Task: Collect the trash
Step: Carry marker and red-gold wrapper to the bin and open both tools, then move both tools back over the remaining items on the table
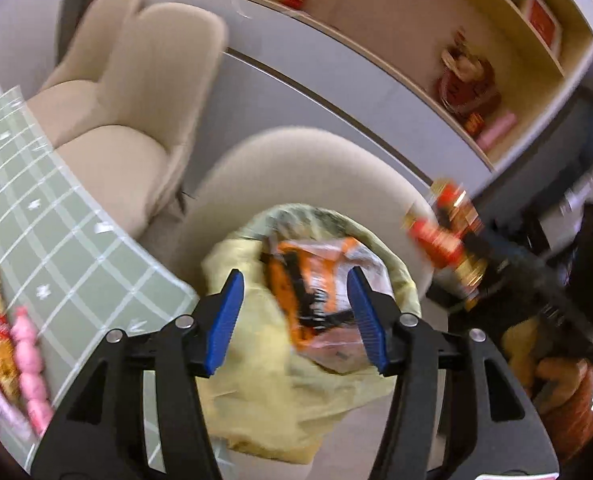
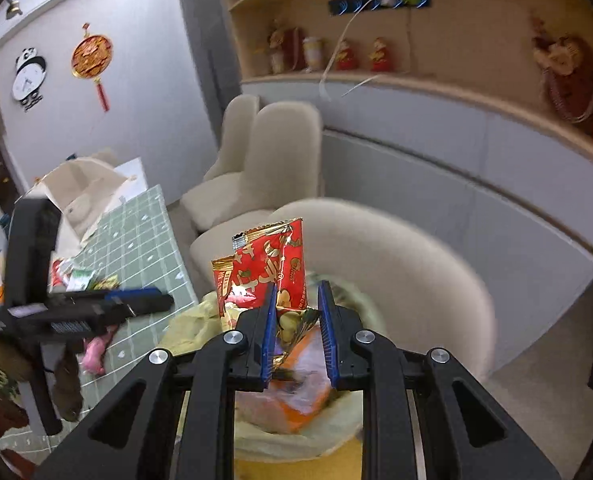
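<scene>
A bin lined with a yellow bag (image 1: 256, 368) stands beside the table. An orange wrapper (image 1: 316, 276) lies in the bin's mouth, below and between the blue pads of my left gripper (image 1: 296, 276), which is open and does not press on it. My right gripper (image 2: 298, 288) is shut on a red snack bag (image 2: 268, 264) that stands upright above the yellow bag (image 2: 184, 328), with the orange wrapper (image 2: 296, 396) under it. From the left wrist view the red snack bag (image 1: 436, 236) is blurred at the right. My left gripper (image 2: 152, 300) shows at the left.
A table with a green checked cloth (image 1: 64, 240) is to the left, with snack packets and pink sausages (image 1: 28, 360) on it. Cream chairs (image 2: 264, 160) and a rounded chair back (image 2: 396, 248) stand behind the bin. A grey cabinet (image 2: 456, 168) lines the wall.
</scene>
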Tool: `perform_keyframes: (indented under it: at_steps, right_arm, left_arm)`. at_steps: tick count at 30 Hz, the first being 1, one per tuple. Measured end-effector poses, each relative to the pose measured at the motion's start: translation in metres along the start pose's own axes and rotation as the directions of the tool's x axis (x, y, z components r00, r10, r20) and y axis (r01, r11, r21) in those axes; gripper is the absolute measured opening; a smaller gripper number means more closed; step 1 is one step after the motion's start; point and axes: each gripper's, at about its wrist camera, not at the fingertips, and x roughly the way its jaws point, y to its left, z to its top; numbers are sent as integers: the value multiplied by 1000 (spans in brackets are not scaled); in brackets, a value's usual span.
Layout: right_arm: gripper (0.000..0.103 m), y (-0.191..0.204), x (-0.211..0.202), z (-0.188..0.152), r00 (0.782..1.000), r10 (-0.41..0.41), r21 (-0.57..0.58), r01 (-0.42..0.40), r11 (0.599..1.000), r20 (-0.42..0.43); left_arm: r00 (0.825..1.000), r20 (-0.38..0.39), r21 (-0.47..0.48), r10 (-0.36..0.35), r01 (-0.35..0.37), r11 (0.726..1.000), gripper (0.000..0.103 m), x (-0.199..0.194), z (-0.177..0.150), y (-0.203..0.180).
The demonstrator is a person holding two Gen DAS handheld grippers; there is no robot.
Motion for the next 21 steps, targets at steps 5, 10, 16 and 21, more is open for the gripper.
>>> perform_keyframes:
  at_steps: [5, 10, 16, 21]
  right_arm:
    - [20, 24, 72, -30, 987, 5, -53, -14, 998, -159]
    - [20, 18, 127, -63, 947, -44, -55, 28, 998, -319]
    - [20, 11, 137, -68, 934, -87, -59, 71, 996, -348]
    - [40, 17, 118, -63, 958, -60, -18, 57, 998, -280]
  left_arm:
    - [996, 47, -128, 82, -75, 989, 52, -39, -8, 39]
    - [982, 80, -171, 169, -154, 973, 52, -77, -28, 65]
    - [962, 91, -224, 259, -234, 946, 52, -121, -56, 99]
    - [947, 104, -271, 305, -268, 925, 52, -155, -71, 124]
